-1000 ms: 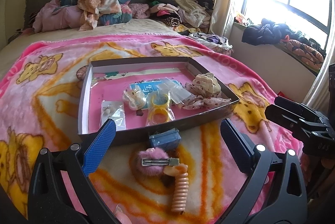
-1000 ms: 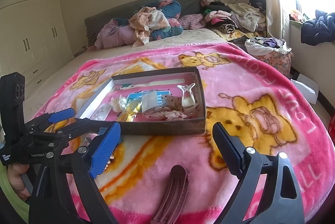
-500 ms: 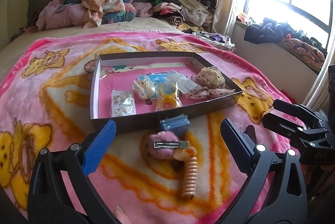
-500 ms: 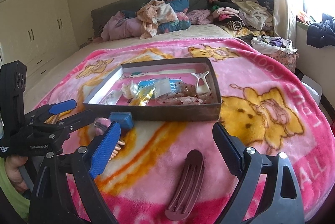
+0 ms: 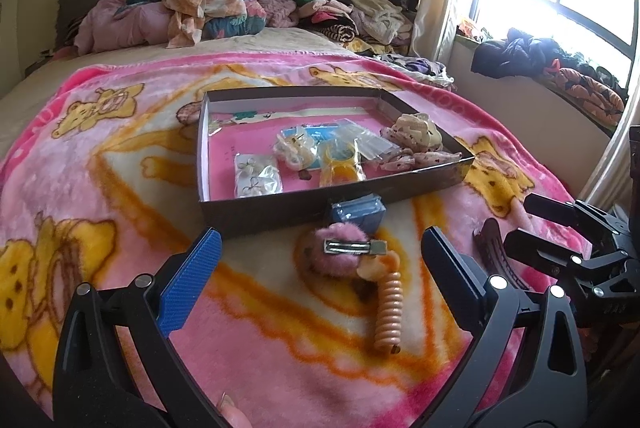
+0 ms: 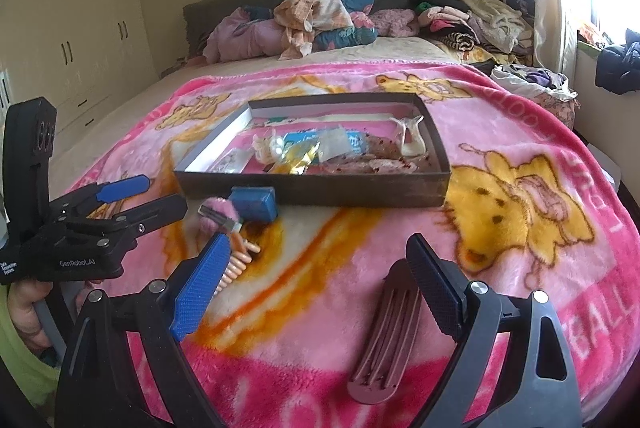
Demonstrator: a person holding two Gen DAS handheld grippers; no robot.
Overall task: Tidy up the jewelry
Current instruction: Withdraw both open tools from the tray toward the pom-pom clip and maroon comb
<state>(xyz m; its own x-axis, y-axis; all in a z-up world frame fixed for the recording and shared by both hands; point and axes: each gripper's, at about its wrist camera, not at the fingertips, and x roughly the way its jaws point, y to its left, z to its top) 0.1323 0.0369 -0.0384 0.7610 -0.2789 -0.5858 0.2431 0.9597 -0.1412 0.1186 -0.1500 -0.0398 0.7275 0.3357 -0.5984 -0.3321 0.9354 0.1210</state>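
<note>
We note the left gripper with jaws spread wide and nothing between the pads; it hangs over the blanket above a pink pom-pom clip and a peach coil hair tie lying together. Just beyond them a small blue box touches the near wall of the shallow cardboard box.

We note the right gripper likewise released, empty, low over the blanket near the bed's near edge. A maroon hair comb lies flat between its fingers, closer to the black finger; we cannot tell whether that finger touches it.

The cardboard box sits mid-blanket and holds packets of earrings, a yellow band and fabric scrunchies. Heaped clothes line the bed's far edge.
</note>
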